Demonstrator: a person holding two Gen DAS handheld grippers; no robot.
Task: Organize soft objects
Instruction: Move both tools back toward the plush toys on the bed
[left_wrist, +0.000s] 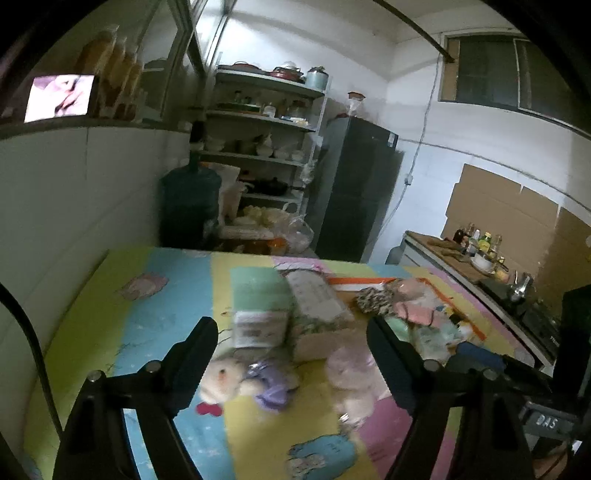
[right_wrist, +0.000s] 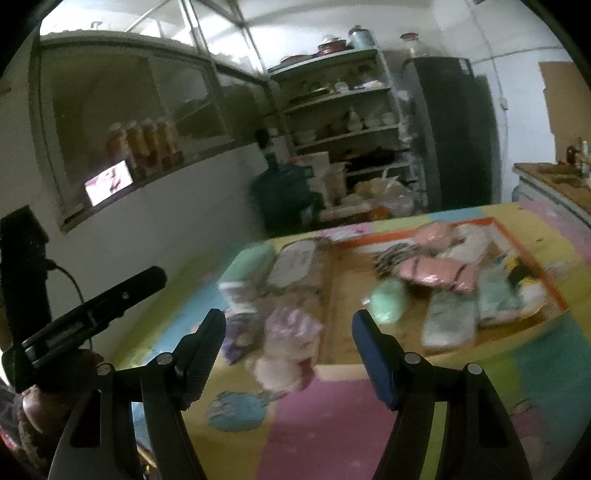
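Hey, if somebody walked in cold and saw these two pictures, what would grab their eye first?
Probably the bright pastel play mat covering the table, and the plush toys lying on it between the open jaws of the left gripper: a cream bear beside a purple one. To their right, a shallow orange-edged box is piled with soft pouches, one of them pink. The right gripper is open and holds nothing.

My left gripper (left_wrist: 291, 332) has two matte black plastic fingers with ribbed inner pads, hinged on black linkage bars by round silver screws. My right gripper (right_wrist: 288, 330) has the same black fingers and silver screws, though its right pad (right_wrist: 373, 360) looks dark blue.
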